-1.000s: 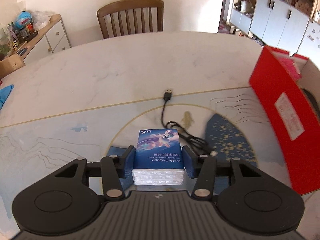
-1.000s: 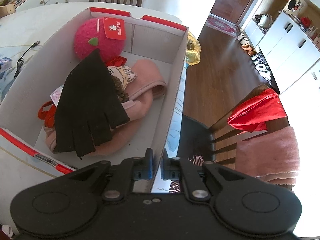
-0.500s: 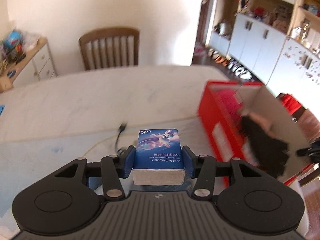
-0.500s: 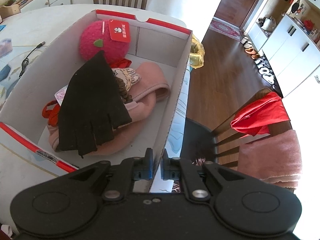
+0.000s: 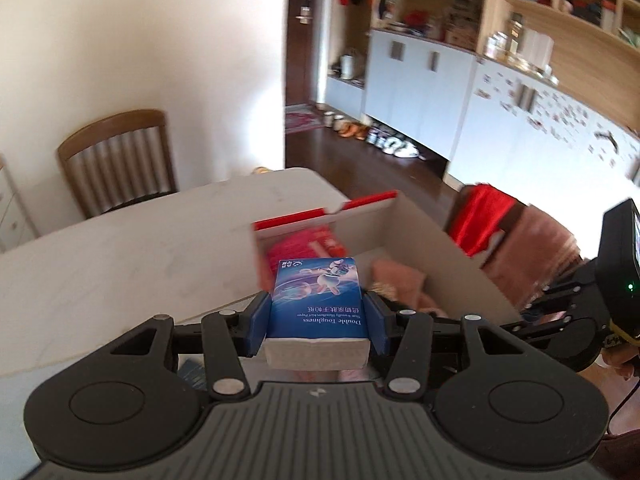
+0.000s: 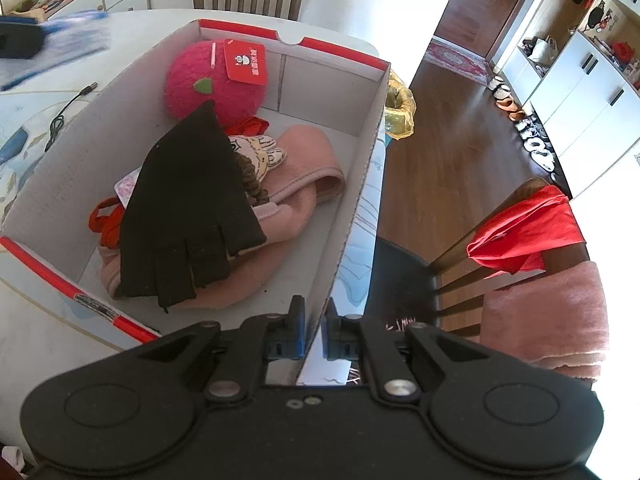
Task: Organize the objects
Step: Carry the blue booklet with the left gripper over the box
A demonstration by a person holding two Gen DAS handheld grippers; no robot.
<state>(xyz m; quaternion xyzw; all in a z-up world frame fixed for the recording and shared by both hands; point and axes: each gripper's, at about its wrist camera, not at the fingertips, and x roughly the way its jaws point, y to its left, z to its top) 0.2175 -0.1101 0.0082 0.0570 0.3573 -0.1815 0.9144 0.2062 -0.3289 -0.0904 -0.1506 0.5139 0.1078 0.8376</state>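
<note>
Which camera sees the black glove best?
The right wrist view: the black glove lies sharp and whole on the pink things inside the box. In the left wrist view the tissue pack and blur hide it.

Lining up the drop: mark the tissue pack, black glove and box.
tissue pack (image 5: pixel 318 300): left wrist view, blue top face.
black glove (image 6: pixel 188 208): right wrist view, palm.
box (image 6: pixel 362 164): right wrist view, right wall.

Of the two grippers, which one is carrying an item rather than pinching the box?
The left gripper clamps the blue tissue pack; the right gripper only pinches the cardboard box wall.
</note>
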